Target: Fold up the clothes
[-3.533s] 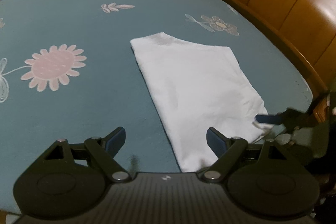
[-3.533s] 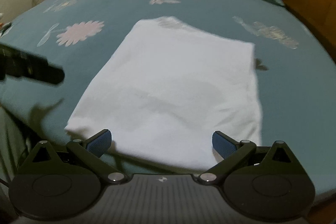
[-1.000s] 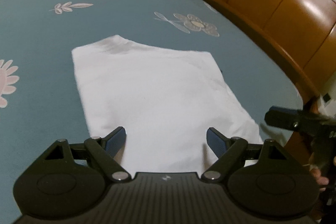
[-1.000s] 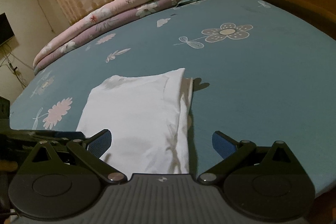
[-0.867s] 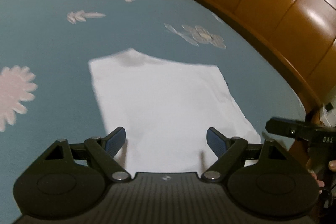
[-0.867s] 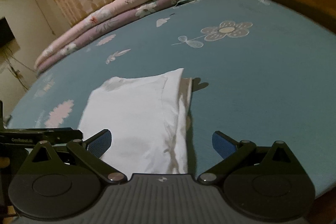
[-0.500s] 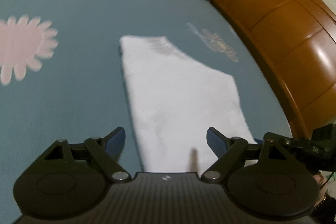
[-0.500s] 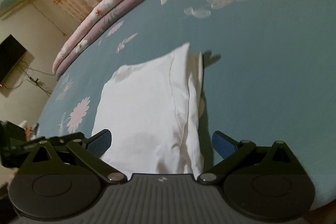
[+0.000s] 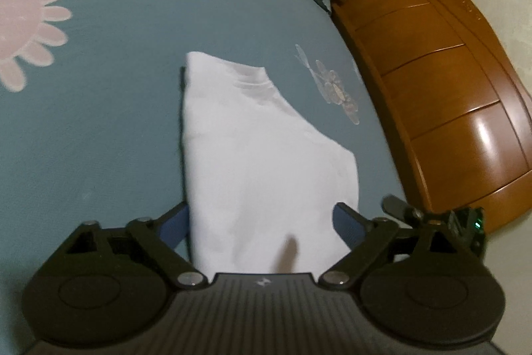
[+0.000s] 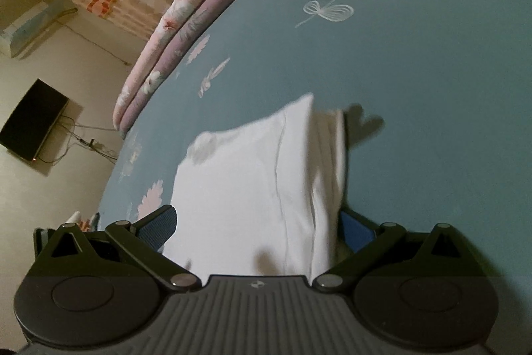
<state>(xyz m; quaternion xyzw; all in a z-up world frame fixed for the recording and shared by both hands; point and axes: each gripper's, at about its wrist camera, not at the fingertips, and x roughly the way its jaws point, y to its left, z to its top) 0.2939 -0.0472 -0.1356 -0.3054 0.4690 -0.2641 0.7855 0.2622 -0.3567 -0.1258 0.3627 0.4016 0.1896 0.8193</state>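
Teal flowered bedsheet [image 9: 116,108], wooden headboard [image 9: 442,95] at the frame's right.
A folded white garment [image 9: 259,162] lies centre frame on the sheet; the left gripper [image 9: 262,222] and right gripper [image 10: 257,223] each spread wide across its near edge, pinching nothing.

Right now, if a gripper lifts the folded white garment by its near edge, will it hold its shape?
Probably not. The white garment looks thin and soft, so it would likely droop. Its loose stacked layers along one side may slide apart. It seems light, lying nearly flat on the bedsheet.
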